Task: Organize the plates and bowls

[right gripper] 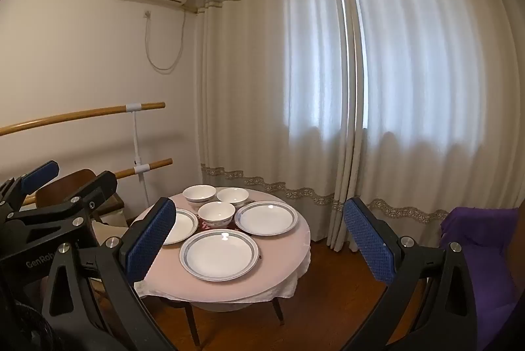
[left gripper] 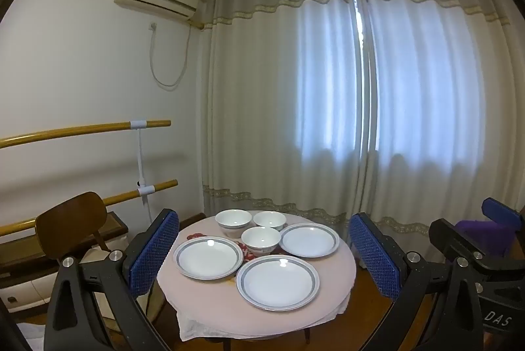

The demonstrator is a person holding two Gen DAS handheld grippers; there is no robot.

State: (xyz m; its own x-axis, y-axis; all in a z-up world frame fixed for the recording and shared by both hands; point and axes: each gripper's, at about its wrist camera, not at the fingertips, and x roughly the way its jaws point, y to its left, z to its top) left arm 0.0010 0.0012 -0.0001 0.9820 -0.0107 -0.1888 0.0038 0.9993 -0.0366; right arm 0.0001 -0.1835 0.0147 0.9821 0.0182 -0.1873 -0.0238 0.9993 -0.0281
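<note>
Left gripper (left gripper: 262,256): jaws spread wide, nothing between the blue dimpled pads (left gripper: 152,252); held off the table, well short of the dishes.
Right gripper (right gripper: 259,239): also released and empty, black arms with silver bolts, blue textured pads (right gripper: 149,241) framing the table from a distance.
Nearest plate (left gripper: 277,282): round, white, glossy, shallow, with a grey-blue band around the rim; lies flat at the near side of the table, centred between the left gripper's pads in its view.
Left plate (left gripper: 208,257): same pattern, flat, just beside the nearest plate; in the right wrist view the right gripper's left pad partly hides it.
Right plate (left gripper: 309,240): same pattern, flat, behind and to the right of the nearest plate.
Front bowl (left gripper: 261,240): small, white, deep, faint band low on the wall, upright between the left and right plates.
Rear bowls: back left bowl (left gripper: 233,221) and back right bowl (left gripper: 269,220), white, upright, side by side at the far side.
Table (left gripper: 328,295): small, round, covered in a pale pink cloth with a red-patterned mat under the front bowl.
Background: brown wooden chair (left gripper: 72,219) at left, cream pleated curtains (left gripper: 295,88) behind.
</note>
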